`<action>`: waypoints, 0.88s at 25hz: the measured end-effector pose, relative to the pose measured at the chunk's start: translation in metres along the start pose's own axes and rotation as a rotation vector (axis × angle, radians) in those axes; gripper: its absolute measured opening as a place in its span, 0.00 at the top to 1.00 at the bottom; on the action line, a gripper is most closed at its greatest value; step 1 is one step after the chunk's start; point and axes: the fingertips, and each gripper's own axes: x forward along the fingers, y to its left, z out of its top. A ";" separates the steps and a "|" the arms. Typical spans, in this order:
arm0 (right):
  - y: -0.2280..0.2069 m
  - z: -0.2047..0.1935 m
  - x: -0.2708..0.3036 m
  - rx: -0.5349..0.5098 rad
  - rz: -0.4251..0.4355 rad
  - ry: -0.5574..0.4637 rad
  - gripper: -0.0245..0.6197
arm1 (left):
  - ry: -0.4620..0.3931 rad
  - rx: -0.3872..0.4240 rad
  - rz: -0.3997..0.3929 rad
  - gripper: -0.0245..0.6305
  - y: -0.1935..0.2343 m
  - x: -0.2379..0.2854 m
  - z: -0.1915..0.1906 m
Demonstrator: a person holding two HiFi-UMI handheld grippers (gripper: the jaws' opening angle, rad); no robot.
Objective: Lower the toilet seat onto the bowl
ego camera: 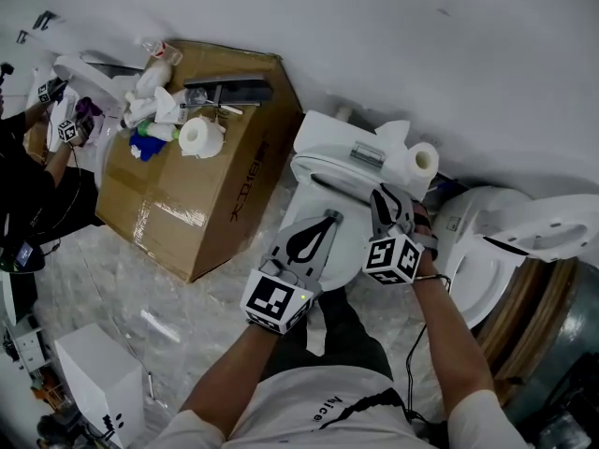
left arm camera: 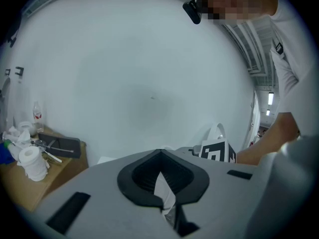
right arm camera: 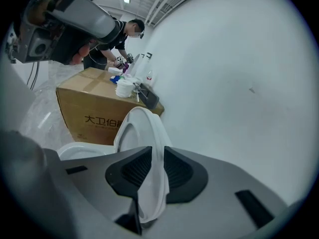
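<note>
A white toilet (ego camera: 318, 171) stands against the wall in the head view, with a paper roll (ego camera: 423, 161) on its tank. Its seat (right arm camera: 142, 128) stands raised and nearly upright above the bowl (right arm camera: 77, 152) in the right gripper view. My right gripper (right arm camera: 152, 176) is shut on the seat's rim, and it sits beside the tank (ego camera: 379, 196). My left gripper (ego camera: 328, 219) hovers over the bowl's left side, jaws together. In the left gripper view it (left arm camera: 162, 183) points up at the wall, and only a thin white sliver shows between the pads.
A cardboard box (ego camera: 211, 209) left of the toilet carries a paper roll (ego camera: 201, 138), bottles and a dark tool. A second toilet (ego camera: 496, 241) stands close on the right. A white box (ego camera: 98, 377) sits at lower left. Another person (ego camera: 28, 181) works at far left.
</note>
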 end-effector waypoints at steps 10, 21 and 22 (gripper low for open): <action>0.000 0.001 0.004 -0.008 -0.001 0.016 0.85 | -0.001 0.005 -0.019 0.95 -0.002 0.014 0.001; 0.013 0.003 -0.005 -0.018 0.056 0.018 0.88 | -0.006 0.015 -0.027 0.95 -0.006 0.010 0.003; 0.016 0.003 -0.007 -0.012 0.068 0.016 0.88 | -0.008 0.016 -0.027 0.95 -0.006 0.008 0.003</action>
